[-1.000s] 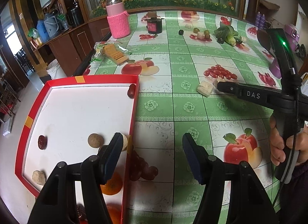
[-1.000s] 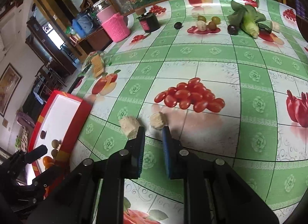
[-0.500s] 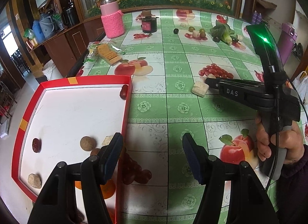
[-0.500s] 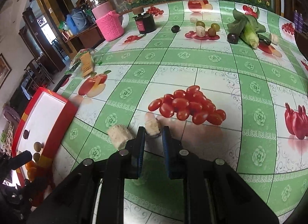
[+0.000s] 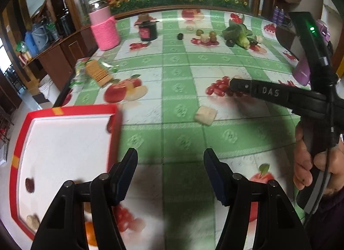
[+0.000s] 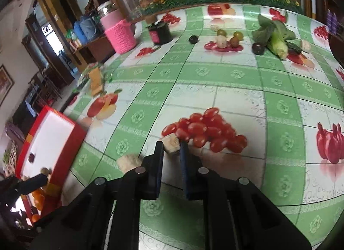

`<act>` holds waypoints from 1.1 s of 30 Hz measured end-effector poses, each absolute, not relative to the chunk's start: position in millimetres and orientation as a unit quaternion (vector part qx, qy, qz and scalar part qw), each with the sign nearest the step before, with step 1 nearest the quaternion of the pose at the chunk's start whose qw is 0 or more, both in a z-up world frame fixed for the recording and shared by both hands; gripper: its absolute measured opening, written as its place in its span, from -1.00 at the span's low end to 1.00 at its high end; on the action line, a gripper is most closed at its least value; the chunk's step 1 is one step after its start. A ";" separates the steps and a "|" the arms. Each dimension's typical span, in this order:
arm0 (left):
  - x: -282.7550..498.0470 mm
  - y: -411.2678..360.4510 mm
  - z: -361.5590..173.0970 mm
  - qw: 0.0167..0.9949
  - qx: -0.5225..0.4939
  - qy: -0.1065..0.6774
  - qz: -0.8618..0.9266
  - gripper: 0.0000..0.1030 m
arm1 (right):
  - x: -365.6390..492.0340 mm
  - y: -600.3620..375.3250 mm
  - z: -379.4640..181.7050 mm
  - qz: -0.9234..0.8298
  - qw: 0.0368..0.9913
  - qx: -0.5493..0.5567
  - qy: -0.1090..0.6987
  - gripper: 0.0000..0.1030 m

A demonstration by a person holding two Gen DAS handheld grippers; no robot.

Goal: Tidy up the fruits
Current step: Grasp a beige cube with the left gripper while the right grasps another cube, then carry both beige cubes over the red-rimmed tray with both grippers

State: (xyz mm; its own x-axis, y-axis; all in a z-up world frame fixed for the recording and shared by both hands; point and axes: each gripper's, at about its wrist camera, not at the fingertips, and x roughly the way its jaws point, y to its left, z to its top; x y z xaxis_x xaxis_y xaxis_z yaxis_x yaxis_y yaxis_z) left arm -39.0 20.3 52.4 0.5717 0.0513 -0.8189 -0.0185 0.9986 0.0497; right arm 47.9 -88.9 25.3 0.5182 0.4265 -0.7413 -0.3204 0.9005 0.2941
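Left wrist view: red tray (image 5: 64,111) holds a dark date (image 5: 29,184).

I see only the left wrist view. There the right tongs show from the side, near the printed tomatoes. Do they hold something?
Observer: Yes. In the right wrist view the right tongs are closing on a pale chunk, with one pad pressed on each side of it.
Operator: Is it deep between them?
Observer: No. It sits at the very tips and sticks out in front of them.
Operator: Is another loose piece just beyond the tips?
Observer: None. Only the tomato print lies behind the chunk.
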 end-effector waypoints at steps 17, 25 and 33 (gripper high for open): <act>23.7 -8.7 20.6 0.872 0.006 0.489 -0.030 -0.39 | 59.3 -125.3 33.4 0.170 0.872 0.131 0.441 -0.67; 18.8 -9.8 29.0 0.884 -0.006 0.465 -0.038 -0.46 | 60.4 -124.8 31.8 0.170 0.872 0.128 0.441 -0.67; -56.9 17.5 93.1 0.925 -0.005 0.379 -0.019 -0.46 | 49.1 -123.3 43.3 0.192 0.880 0.136 0.413 -0.67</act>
State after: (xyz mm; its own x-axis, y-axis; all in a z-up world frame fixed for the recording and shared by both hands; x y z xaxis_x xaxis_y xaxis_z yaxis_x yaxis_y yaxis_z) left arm -56.9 17.5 93.1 0.7117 -0.0393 -0.7014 0.0315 0.9992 -0.0239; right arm 49.1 -123.3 43.3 0.5849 0.4513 -0.6740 -0.2259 0.8887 0.3990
